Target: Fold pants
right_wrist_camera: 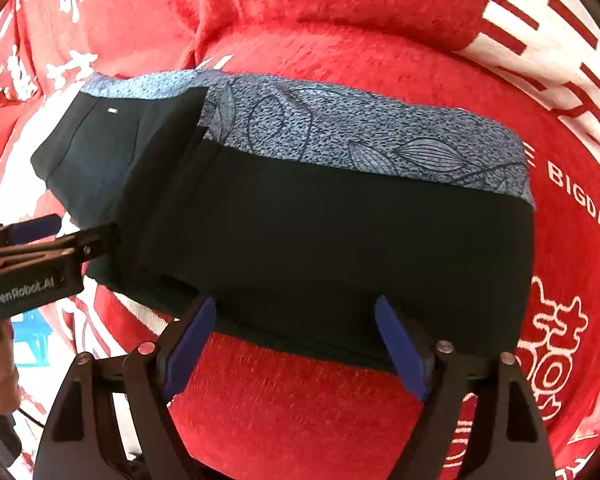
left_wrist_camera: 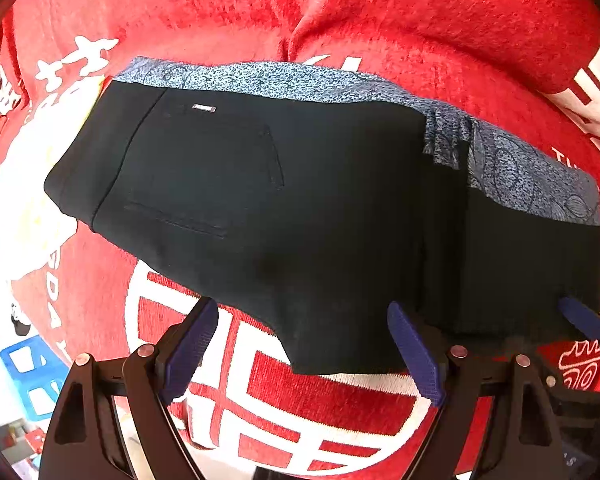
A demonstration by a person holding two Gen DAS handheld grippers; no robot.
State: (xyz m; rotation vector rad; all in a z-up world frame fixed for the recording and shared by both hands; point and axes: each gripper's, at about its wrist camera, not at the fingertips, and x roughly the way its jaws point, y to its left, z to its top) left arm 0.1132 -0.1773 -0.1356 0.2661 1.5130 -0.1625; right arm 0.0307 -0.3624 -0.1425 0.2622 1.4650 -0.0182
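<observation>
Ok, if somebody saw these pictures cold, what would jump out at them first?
Probably the black pants, folded into a compact bundle in the middle, with a blue leaf-patterned lining showing along the far edge. They lie on a bright red cloth with big white characters. Nearest the cameras, the left tongs and right tongs stand open at the bundle's near edge.

Both pictures are bright, like daylight. The red blanket [left_wrist_camera: 380, 32] glows very strong, and its white patch at the left of the left wrist view is so bright that it washes out. The black pants [left_wrist_camera: 300, 200] are so dark that their folds and seams barely show. Soft shadows lie under the near edge of the pants. Both views bend like a fishbowl, so straight lines curve near the sides. The corners go black. The far edges look a bit fuzzy.
</observation>
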